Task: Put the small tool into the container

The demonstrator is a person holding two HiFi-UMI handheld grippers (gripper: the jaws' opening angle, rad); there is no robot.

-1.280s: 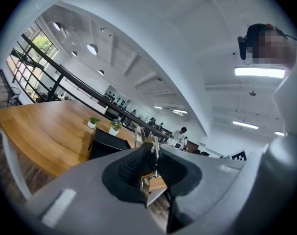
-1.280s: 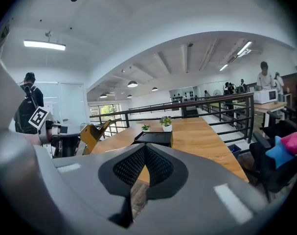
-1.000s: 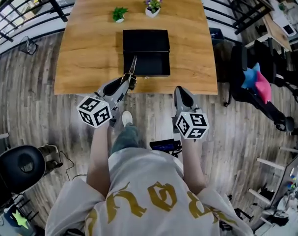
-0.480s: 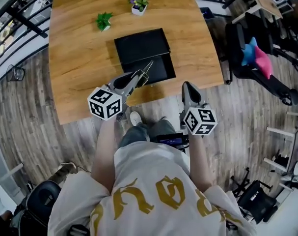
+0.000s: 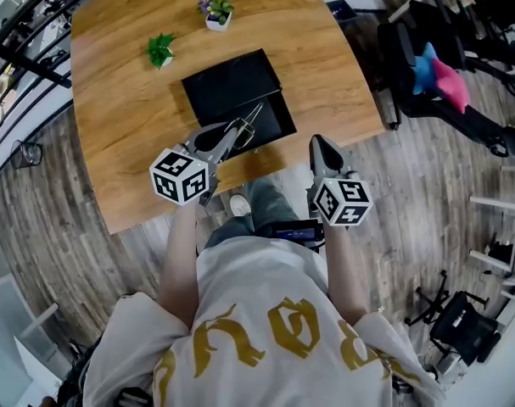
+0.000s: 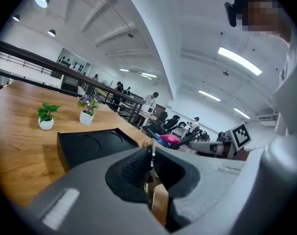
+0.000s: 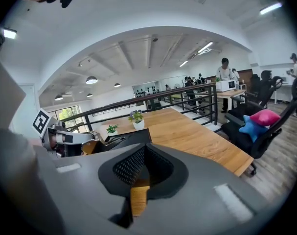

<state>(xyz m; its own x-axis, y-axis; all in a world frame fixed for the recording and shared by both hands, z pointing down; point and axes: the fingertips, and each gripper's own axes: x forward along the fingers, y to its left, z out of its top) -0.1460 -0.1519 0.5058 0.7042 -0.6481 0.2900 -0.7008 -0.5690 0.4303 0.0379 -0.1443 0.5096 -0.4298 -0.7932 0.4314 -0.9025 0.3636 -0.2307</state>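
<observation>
Setting: open-plan office.
Furniture: wooden table (image 5: 121, 134), office chairs (image 5: 435, 75).
Background: staffed desks (image 7: 230, 94), ceiling strip lights (image 6: 239, 60), black railing (image 7: 216, 104).

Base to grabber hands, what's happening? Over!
Left gripper shut on tool, above black box. Right gripper shut, empty, off the table edge. Nothing in the way.
</observation>
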